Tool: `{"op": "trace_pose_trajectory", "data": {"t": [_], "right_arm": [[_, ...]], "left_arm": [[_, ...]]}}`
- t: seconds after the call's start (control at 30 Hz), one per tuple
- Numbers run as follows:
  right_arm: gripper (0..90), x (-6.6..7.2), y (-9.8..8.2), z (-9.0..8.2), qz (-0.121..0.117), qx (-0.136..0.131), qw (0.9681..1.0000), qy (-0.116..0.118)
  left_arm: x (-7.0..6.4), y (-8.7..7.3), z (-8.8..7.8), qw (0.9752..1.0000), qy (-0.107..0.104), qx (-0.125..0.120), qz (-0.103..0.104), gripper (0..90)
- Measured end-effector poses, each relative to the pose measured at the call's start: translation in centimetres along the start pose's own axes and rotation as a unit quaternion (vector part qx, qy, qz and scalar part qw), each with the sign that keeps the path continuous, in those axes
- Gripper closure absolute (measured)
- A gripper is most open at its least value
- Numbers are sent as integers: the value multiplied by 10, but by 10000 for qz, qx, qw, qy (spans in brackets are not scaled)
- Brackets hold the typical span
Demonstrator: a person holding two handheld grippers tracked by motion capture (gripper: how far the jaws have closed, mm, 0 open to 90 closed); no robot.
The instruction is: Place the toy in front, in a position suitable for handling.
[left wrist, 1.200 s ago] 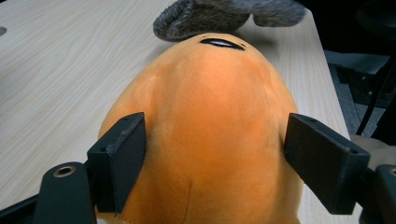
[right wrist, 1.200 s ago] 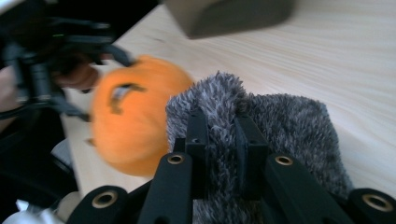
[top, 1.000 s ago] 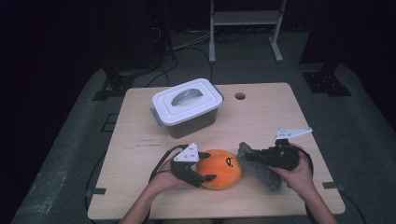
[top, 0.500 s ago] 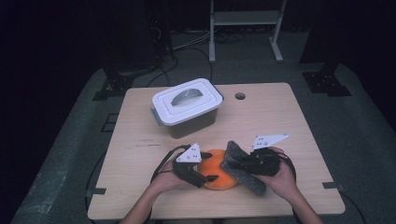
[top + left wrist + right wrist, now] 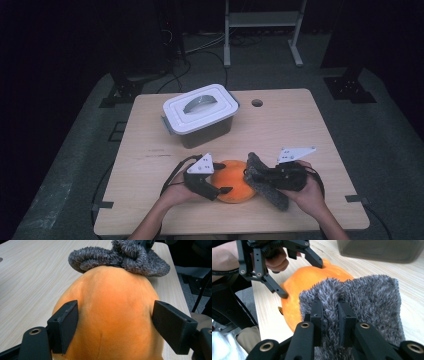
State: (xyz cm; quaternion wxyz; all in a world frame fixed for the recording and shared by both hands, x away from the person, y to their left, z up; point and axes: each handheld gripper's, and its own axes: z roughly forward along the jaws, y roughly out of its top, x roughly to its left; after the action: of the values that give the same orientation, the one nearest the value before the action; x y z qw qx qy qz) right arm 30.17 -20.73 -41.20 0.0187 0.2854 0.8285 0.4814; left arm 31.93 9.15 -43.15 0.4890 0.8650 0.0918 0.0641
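While pinned at the near edge of the table (image 5: 310,120), orange plush toy (image 5: 235,181) clamped and grey fuzzy cloth (image 5: 267,181) pressed to its side.

Nearest, left gripper (image 5: 212,186) spread wide around the orange plush toy, one pad (image 5: 63,326) flat on each flank, gripping it; unmoved since a second ago. Just right of the toy, right gripper (image 5: 255,175) pressed together on the grey fuzzy cloth, pinching a fold between its pads (image 5: 318,312); shifted leftward from a second ago, from apart at the toy's right to cloth now touching and draped on the toy's far side. Well beyond the toy, white-lidded bin (image 5: 201,114) closed, grey handle up, unchanged.
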Motion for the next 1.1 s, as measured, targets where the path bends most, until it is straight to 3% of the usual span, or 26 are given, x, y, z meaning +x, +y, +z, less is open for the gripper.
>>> {"op": "trace_pose_trajectory", "data": {"t": [0.27,0.4,0.5,0.57,0.83,1.1], "right_arm": [[762,-9,-5,-7,206,11,9998,-37],[763,0,4,-6,163,-129,9997,146],[762,12,11,0,-46,-182,9994,292],[761,15,11,4,-170,-74,9996,230],[761,11,3,5,-195,0,9997,143],[761,-3,-5,-4,-59,53,10000,-20]], "left_arm": [[0,0,0,10000,-2,38,9,216],[0,1,2,10000,24,41,21,215],[0,2,3,10000,34,43,37,211],[0,2,3,10000,32,38,28,208],[3,8,-7,10000,26,1,90,195],[9,5,-17,9999,-28,47,-87,328]]}}
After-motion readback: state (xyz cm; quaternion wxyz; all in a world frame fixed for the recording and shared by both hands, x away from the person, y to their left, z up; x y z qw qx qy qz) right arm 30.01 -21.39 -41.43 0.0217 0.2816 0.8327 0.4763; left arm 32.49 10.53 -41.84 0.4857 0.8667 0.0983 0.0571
